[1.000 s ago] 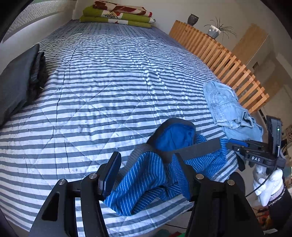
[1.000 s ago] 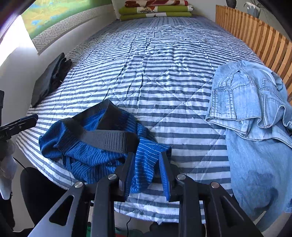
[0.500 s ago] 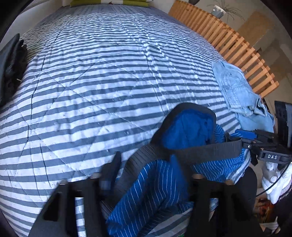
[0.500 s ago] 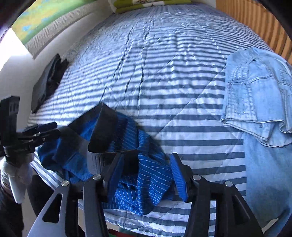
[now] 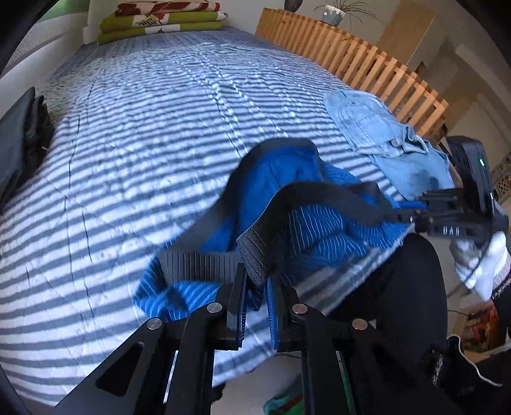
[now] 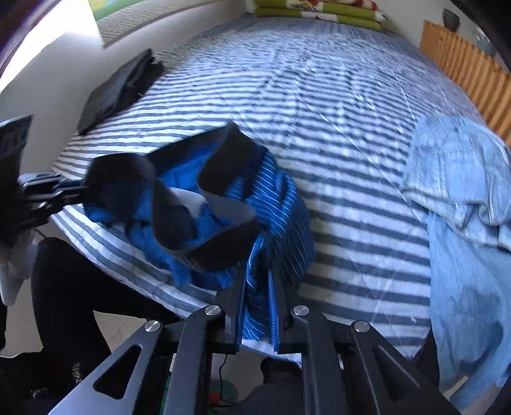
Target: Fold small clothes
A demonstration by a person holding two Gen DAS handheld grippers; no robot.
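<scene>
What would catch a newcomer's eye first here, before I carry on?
The bright blue striped shorts with a dark waistband, bunched at the near edge of the striped bedspread, pinched by both the left gripper and right gripper. Next, the pale denim garment lying to the right, by the wooden slats.

A bed with a blue and white striped cover (image 5: 134, 134) fills the scene. Far away lie folded green blankets (image 5: 159, 24). On the left edge is a dark folded cloth (image 6: 118, 89); on the right stands a wooden slatted rail (image 5: 361, 60)
</scene>
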